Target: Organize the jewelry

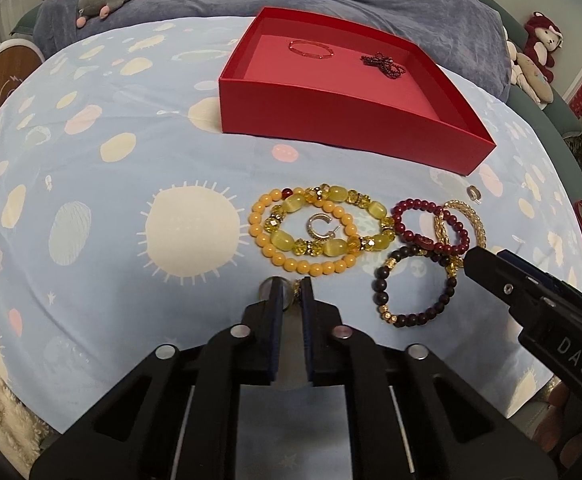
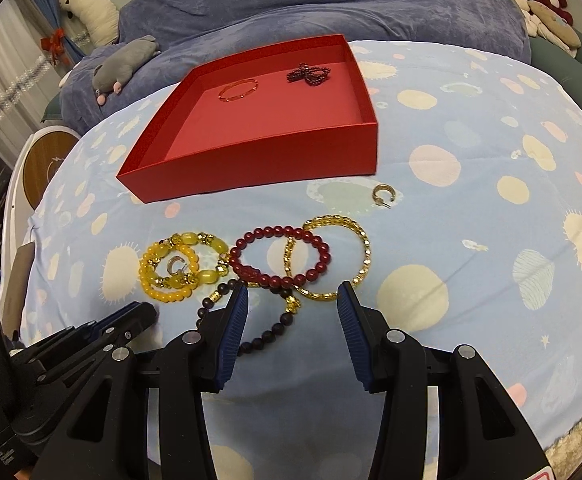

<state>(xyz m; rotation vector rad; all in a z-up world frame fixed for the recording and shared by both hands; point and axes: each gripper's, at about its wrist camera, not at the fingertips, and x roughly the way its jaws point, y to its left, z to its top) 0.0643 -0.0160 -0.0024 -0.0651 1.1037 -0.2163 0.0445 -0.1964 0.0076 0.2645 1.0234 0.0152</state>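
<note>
So on the far left there's the left gripper (image 1: 291,292), low on the blue spotted bedsheet (image 1: 91,160), fingers nearly together and pinched on a clear bead bracelet (image 1: 269,290), though most of that piece is hidden behind the pads, so only a bit peeks out. Just at its 12 o'clock sits the yellow bead bracelet (image 1: 287,266), overlapping a chunky yellow-green stone bracelet (image 1: 331,220), with a little silver hoop earring (image 1: 319,227) lying inside both rings. Moving right you get the dark bead bracelet (image 1: 415,286), then the dark red bead bracelet (image 2: 281,258) crossing the gold bracelet (image 2: 327,260), all touching in one heap. The right gripper (image 2: 293,292) hovers over that heap with its fingers spread wide, nothing between them. A second hoop earring (image 2: 383,194) sits alone at its 1 o'clock. The red box (image 2: 267,160) is at 12 o'clock, farther back, holding a thin red bangle (image 2: 238,90) and a dark garnet strand (image 2: 307,73).
</note>
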